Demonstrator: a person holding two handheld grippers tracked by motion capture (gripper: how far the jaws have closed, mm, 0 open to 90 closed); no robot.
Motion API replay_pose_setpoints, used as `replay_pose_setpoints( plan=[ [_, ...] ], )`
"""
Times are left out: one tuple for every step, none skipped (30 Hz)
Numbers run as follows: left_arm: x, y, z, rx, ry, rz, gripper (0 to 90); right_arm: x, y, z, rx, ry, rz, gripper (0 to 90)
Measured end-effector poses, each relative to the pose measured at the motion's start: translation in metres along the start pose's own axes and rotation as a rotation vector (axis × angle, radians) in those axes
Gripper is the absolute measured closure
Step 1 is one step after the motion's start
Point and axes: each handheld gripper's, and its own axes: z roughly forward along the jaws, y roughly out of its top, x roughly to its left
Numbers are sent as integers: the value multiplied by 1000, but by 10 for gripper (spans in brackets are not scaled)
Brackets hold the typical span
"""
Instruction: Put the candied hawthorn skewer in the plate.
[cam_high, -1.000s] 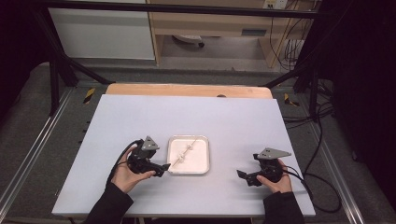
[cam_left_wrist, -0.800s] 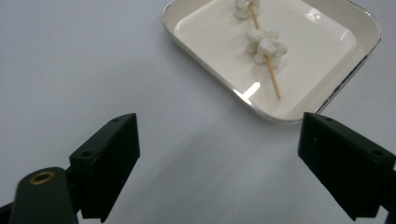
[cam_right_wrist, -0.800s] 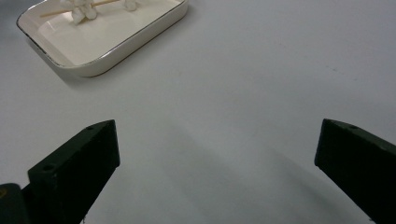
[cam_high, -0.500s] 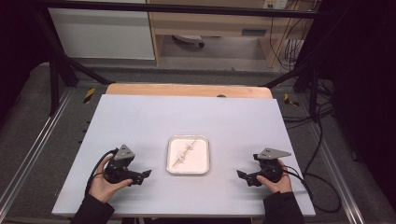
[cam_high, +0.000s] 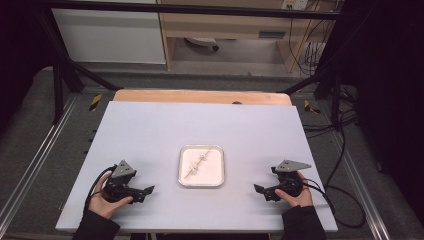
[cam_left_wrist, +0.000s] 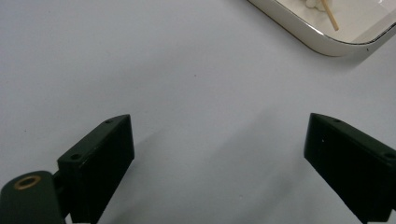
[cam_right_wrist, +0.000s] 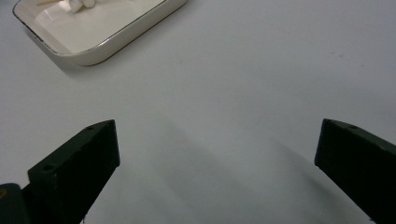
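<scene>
The skewer (cam_high: 196, 166) lies inside the white tray (cam_high: 216, 181) at the middle of the near half of the pale table (cam_high: 150, 130), between the two hands and well apart from both. From the left gripper (cam_high: 145, 192) the tray sits at about two o'clock in the high view; from the right gripper (cam_high: 260, 190) it sits at about ten o'clock. The two grippers lie at much the same remove from the tray, so neither hand has a clear advantage; the skewer's near end tips slightly toward the left side, which may favour the left hand. The stick's long axis runs on a diagonal, from about seven o'clock near the tray's front left to about one o'clock toward its back right, so a gripper would probably have to close across that line, not along it. The skewer is a thin, pale wooden stick carrying a few small white lumps along its length; what they are is too small to tell. In the left gripper view the tray's corner (cam_left_wrist: 327, 44) and the stick's tip (cam_left_wrist: 330, 15) show at the upper right, beyond wide-set, empty jaws over bare table. The jaws in the right gripper view also stand wide apart with nothing between them, the tray (cam_right_wrist: 107, 46) at upper left.
</scene>
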Motion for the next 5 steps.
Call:
replay_pose_setpoints(
  plan=[
    [0, 0, 0, -1, -1, 0, 86, 0, 0, 0, 4, 1, 2, 6],
    [0, 0, 0, -2, -2, 1, 86, 0, 0, 0, 4, 2, 5, 6],
    [0, 0, 0, -1, -2, 2, 86, 0, 0, 0, 4, 2, 5, 6],
    [0, 0, 0, -1, -1, 4, 87, 0, 0, 0, 3, 3, 5, 6],
    [-1, 0, 1, 0, -2, 4, 87, 0, 0, 0, 2, 4, 1, 6]
  ],
)
